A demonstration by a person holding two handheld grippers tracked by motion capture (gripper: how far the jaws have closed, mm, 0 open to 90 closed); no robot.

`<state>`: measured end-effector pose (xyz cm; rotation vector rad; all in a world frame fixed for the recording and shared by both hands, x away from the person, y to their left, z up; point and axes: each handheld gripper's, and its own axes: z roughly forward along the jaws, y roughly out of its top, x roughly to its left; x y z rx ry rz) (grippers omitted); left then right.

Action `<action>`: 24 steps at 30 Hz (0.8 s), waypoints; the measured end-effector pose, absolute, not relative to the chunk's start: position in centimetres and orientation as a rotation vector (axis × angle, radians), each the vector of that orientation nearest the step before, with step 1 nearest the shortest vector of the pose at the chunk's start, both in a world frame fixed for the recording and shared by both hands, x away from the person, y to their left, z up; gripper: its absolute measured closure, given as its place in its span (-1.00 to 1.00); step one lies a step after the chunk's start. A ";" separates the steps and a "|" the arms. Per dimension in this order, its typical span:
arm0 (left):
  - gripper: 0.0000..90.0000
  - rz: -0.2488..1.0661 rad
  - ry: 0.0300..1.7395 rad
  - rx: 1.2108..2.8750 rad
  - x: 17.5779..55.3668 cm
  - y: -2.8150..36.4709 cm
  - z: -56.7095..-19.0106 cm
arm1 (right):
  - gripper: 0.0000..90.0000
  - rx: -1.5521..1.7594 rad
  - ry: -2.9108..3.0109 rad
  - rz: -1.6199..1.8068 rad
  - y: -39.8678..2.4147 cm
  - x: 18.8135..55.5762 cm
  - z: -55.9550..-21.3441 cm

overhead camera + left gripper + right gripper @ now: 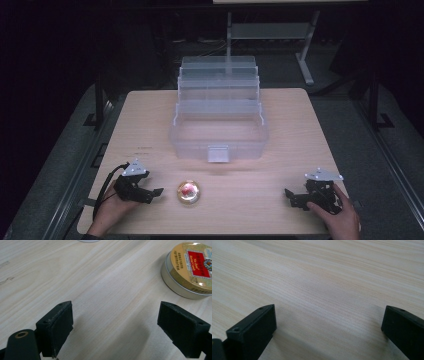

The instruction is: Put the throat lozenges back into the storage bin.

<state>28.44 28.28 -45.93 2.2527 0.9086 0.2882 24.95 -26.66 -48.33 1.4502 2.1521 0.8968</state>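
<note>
tin (190,270) cut off at right edge, lid print unreadable

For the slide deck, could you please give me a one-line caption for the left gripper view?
Open left gripper over the wooden table, round gold tin ahead at right.

Round gold tin (188,192), red-labelled lid up, lies flat on table.

Gold round tin (190,267) with red label, seemingly patterned; pale wood-grain table (100,277); black fingers (56,327).
</note>
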 end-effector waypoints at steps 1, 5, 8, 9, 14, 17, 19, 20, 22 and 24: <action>-0.72 0.288 0.906 2.258 28.4 28.1 -45.8 | -1.00 1.450 2.152 0.897 -26.7 24.9 -48.3; -0.72 0.279 0.894 2.266 28.4 28.0 -45.5 | -1.00 1.450 2.152 0.897 -26.7 24.9 -48.3; -0.72 0.274 0.893 2.267 28.4 27.9 -45.4 | -1.00 1.450 2.152 0.897 -26.7 24.9 -48.3; -0.72 0.268 0.889 2.268 28.4 27.8 -45.3 | -1.00 1.450 2.152 0.897 -26.7 24.9 -48.3; -0.72 0.252 0.875 2.285 28.5 27.6 -45.1 | -1.00 1.450 2.152 0.897 -26.7 24.9 -48.3; -0.72 0.245 0.872 2.284 28.5 27.5 -44.9 | -1.00 1.450 2.152 0.897 -26.7 25.0 -48.3; -0.72 0.239 0.870 2.278 28.4 27.4 -44.8 | -1.00 1.450 2.152 0.897 -26.7 25.0 -48.3; -0.72 0.240 0.870 2.279 28.4 27.4 -44.7 | -1.00 1.451 2.152 0.897 -26.7 24.9 -48.3; -0.72 0.237 0.866 2.280 28.4 27.4 -44.6 | -1.00 1.451 2.151 0.896 -26.6 24.9 -48.3; -0.72 0.234 0.863 2.274 28.4 27.3 -44.4 | -1.00 1.452 2.151 0.896 -26.6 25.0 -48.3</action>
